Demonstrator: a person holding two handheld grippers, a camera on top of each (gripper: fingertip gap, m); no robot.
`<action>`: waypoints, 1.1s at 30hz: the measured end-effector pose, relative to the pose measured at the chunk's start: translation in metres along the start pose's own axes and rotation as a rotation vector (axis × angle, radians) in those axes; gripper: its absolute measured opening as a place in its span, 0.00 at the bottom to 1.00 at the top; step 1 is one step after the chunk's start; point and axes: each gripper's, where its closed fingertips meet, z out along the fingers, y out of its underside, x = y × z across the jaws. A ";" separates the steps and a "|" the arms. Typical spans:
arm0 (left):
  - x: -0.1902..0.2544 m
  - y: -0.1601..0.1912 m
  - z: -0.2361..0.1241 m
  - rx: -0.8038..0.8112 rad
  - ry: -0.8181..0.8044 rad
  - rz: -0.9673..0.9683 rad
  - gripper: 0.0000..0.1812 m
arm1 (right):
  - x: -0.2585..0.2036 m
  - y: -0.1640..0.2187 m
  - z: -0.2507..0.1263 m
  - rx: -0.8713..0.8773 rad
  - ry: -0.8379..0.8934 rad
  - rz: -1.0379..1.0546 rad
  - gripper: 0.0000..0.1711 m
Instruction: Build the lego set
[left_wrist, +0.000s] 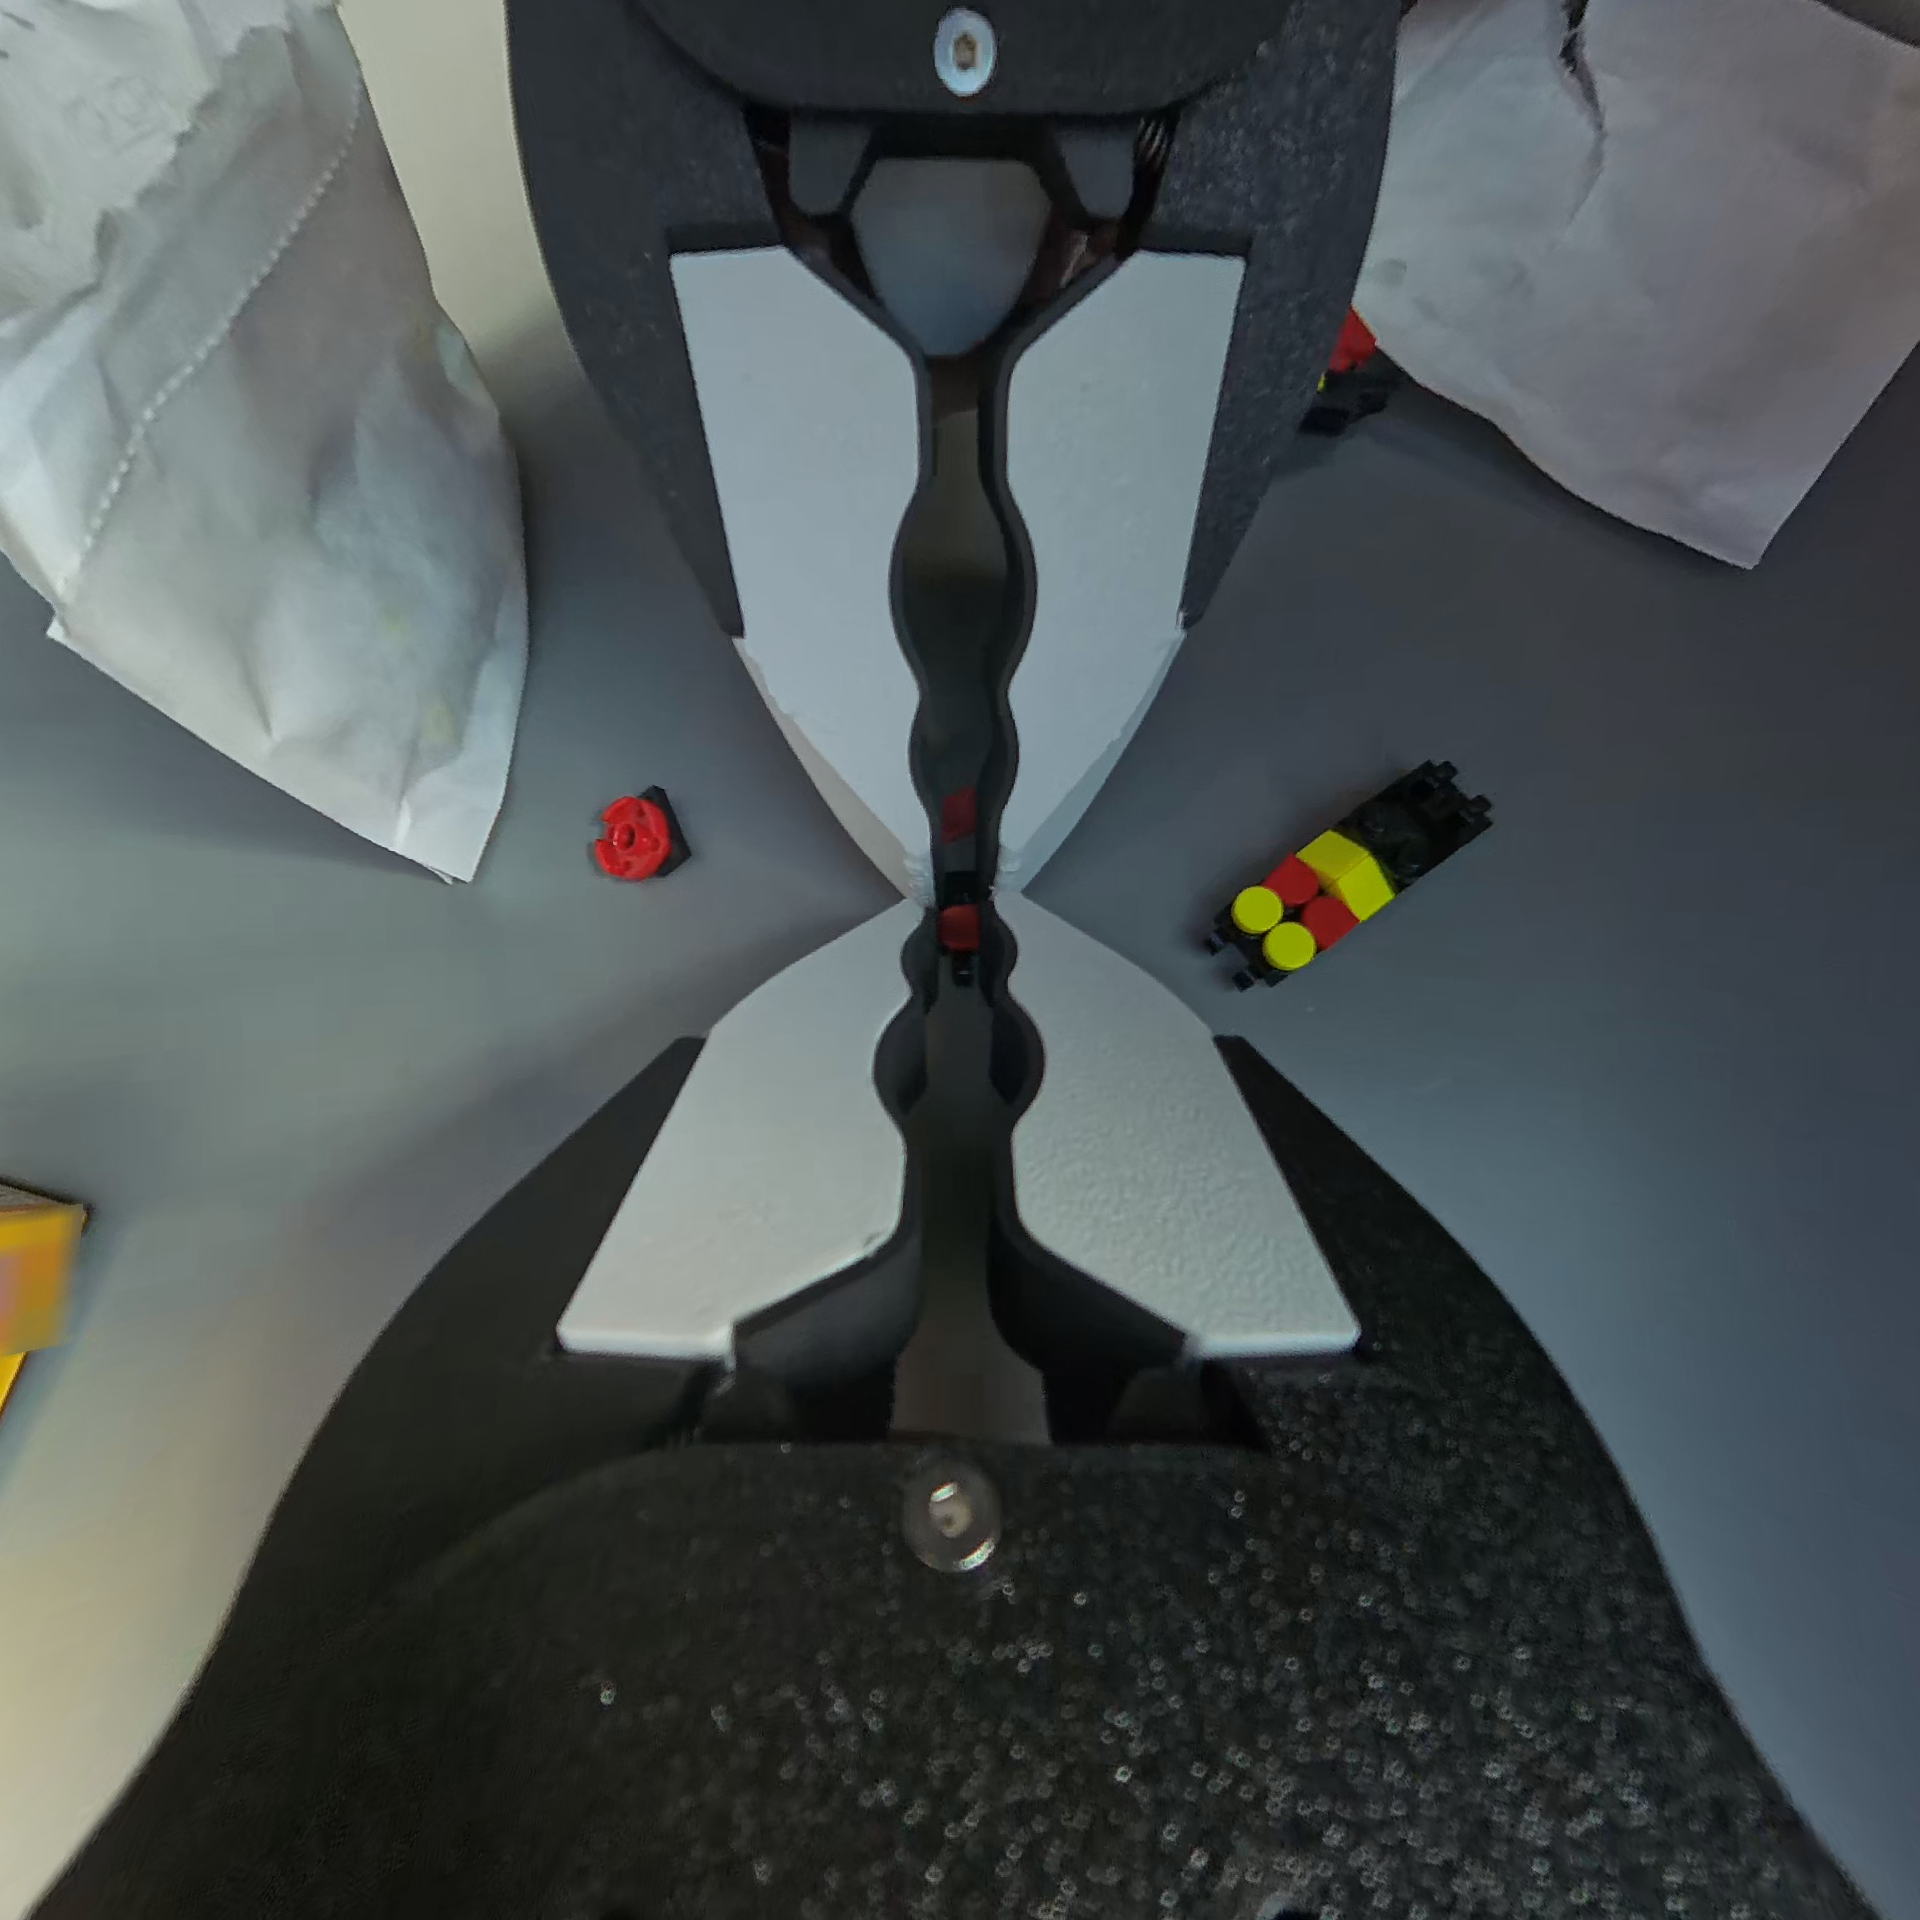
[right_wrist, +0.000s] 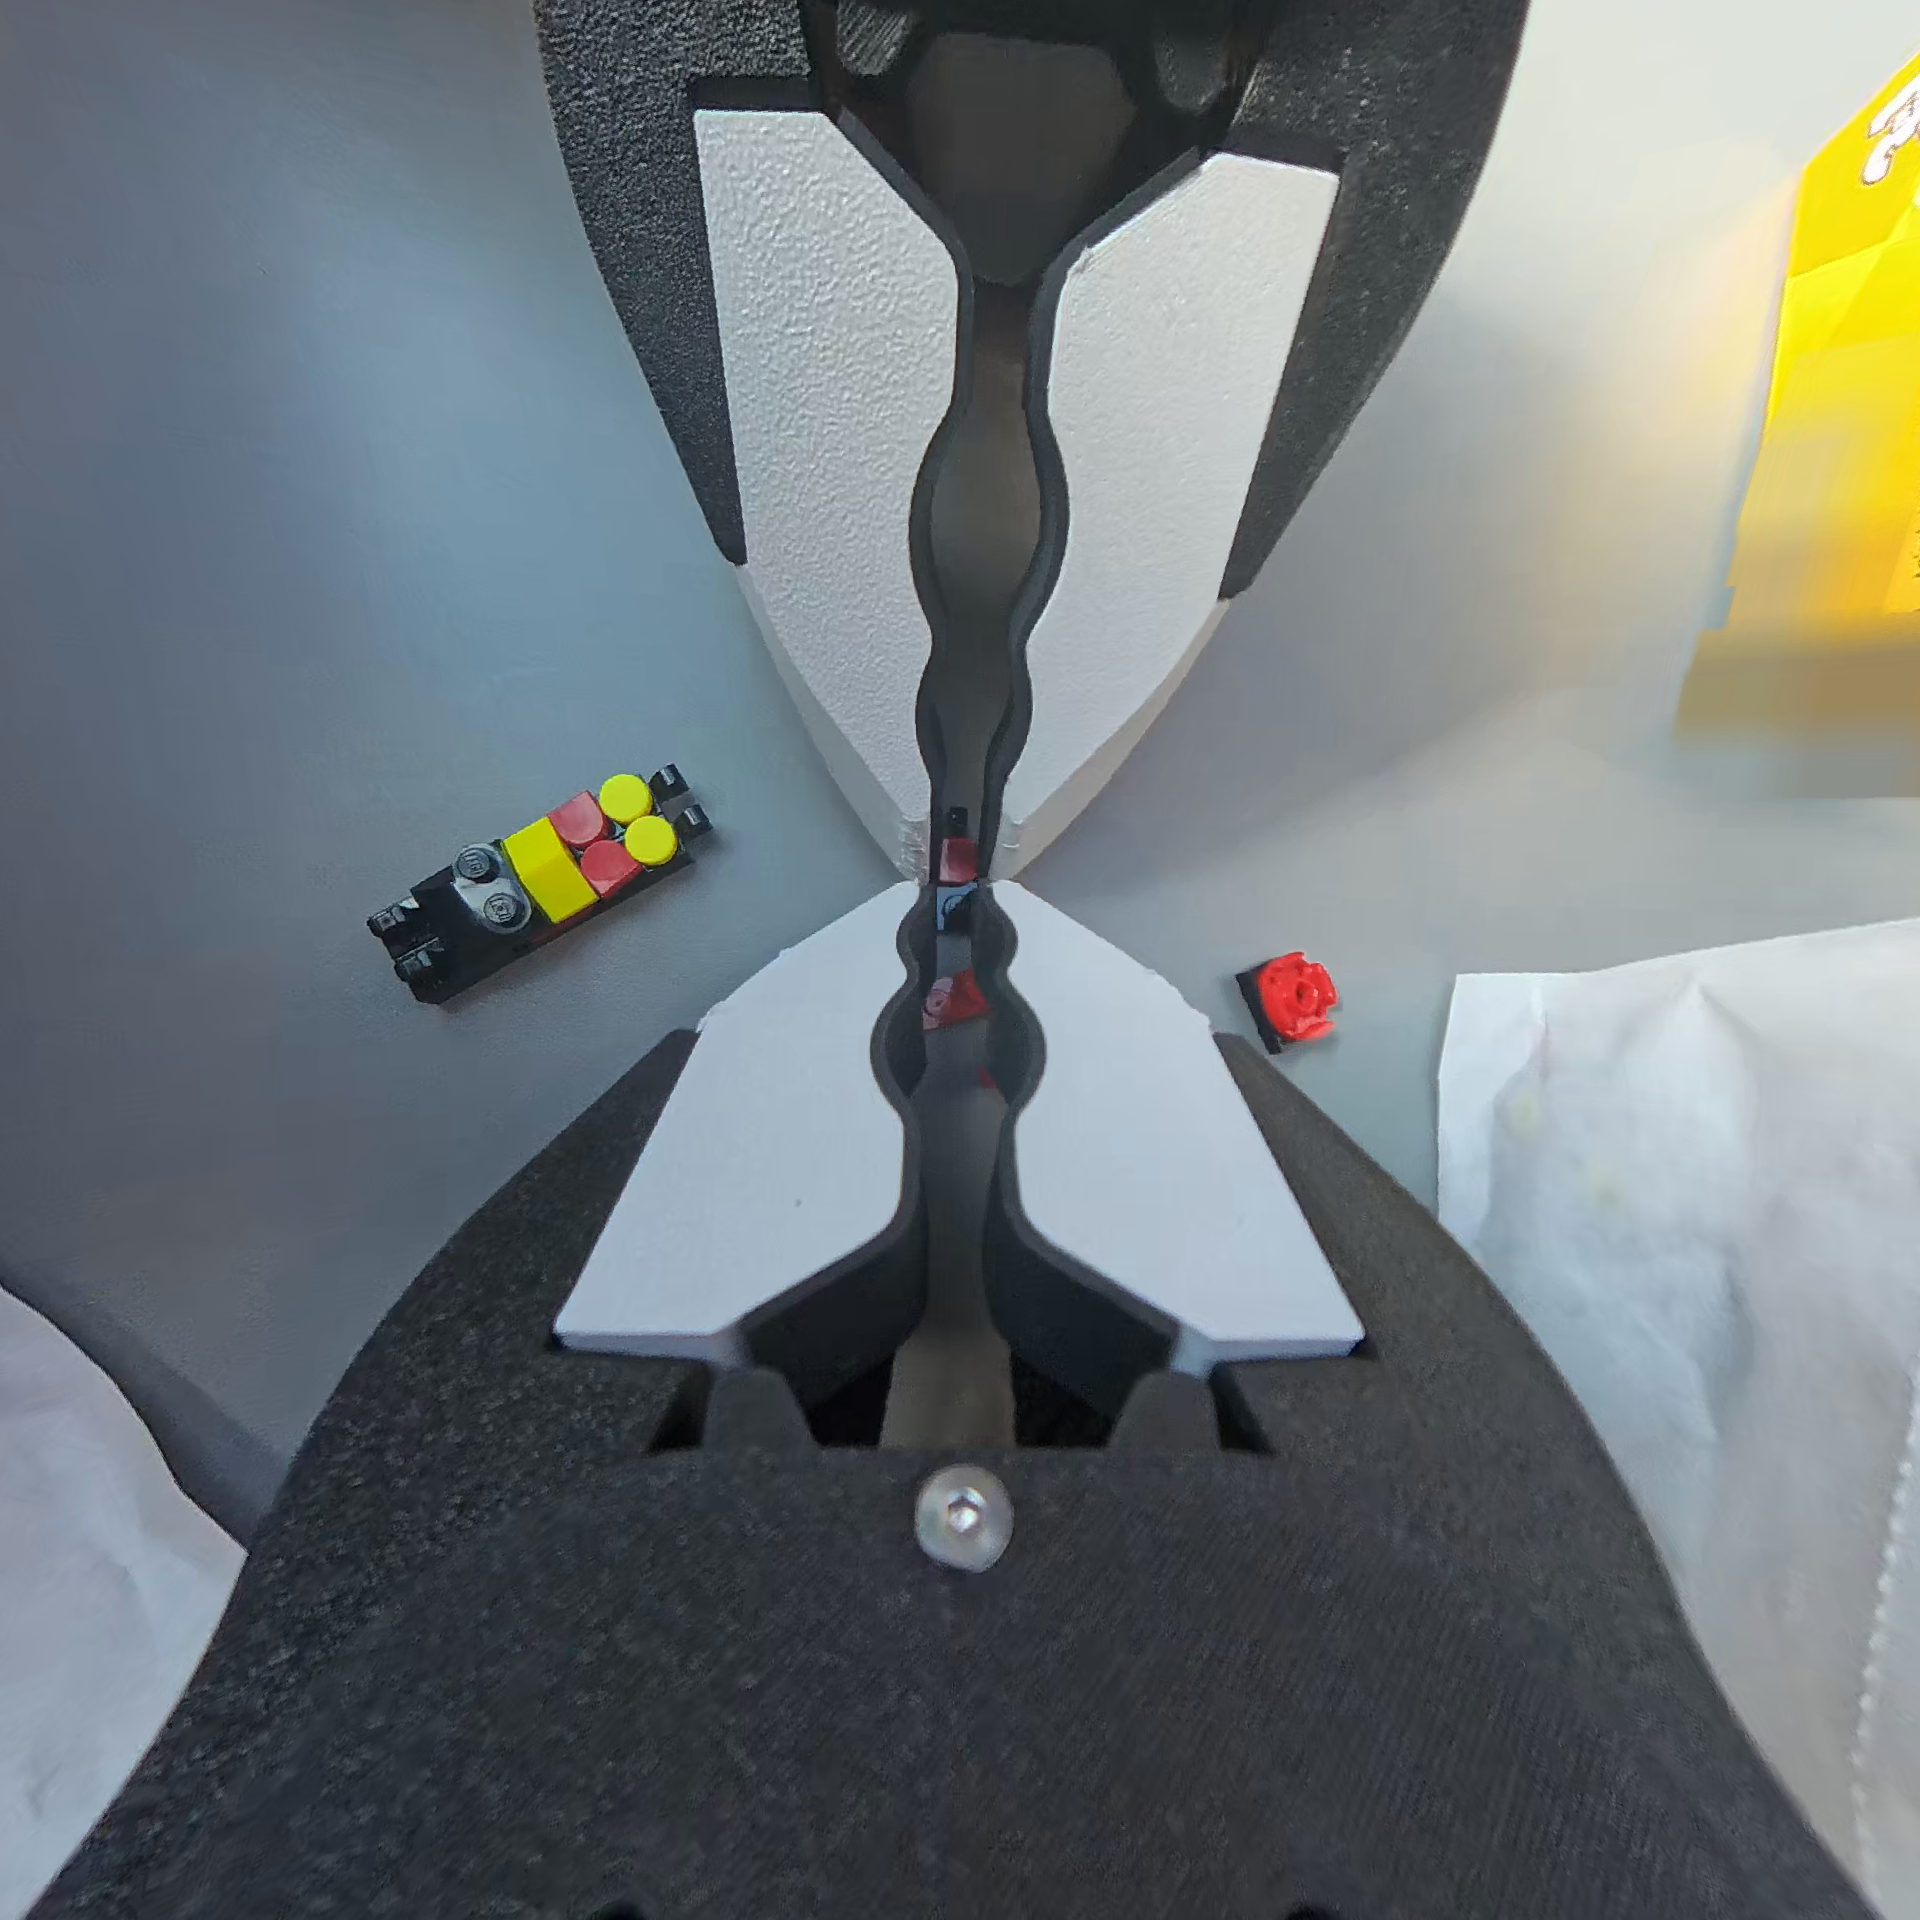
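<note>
Grey tabletop (left_wrist: 1558, 1195); left gripper (left_wrist: 958, 940) and right gripper (right_wrist: 958, 914) tip to tip mid-frame, each pinching small red-black lego piece (left_wrist: 958, 925); black-yellow-red assembly (left_wrist: 1340, 883) lying right of centre

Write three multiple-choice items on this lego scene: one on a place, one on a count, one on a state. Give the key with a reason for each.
1. In the left wrist view, where does the long black assembly lie?
A. right of the grippers
B. on the white paper bag
C. on the yellow box

2. How many yellow round tiles top that assembly?
A. none
B. two
C. five

3. How do the two grippers stand?
A. both wide open, apart
B. one lying flat on the table
C. both shut, tip to tip, on small red and black pieces

Key:
1 A: it rests on the grey table, right of the left gripper and the right gripper, clear of the white paper bag.
2 B: two yellow discs sit side by side at one end.
3 C: the fingers meet at the centre with red and black pieces pinched between them.
</note>
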 end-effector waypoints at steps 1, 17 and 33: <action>0.000 -0.001 -0.001 0.009 -0.010 0.004 0.03 | 0.000 0.000 0.000 0.000 -0.004 0.013 0.04; -0.005 -0.001 -0.010 0.038 -0.153 0.048 0.01 | -0.003 -0.001 0.001 0.003 -0.021 0.052 0.04; -0.008 -0.001 -0.003 -0.024 -0.343 0.292 0.00 | -0.007 -0.002 0.001 0.002 -0.096 0.207 0.04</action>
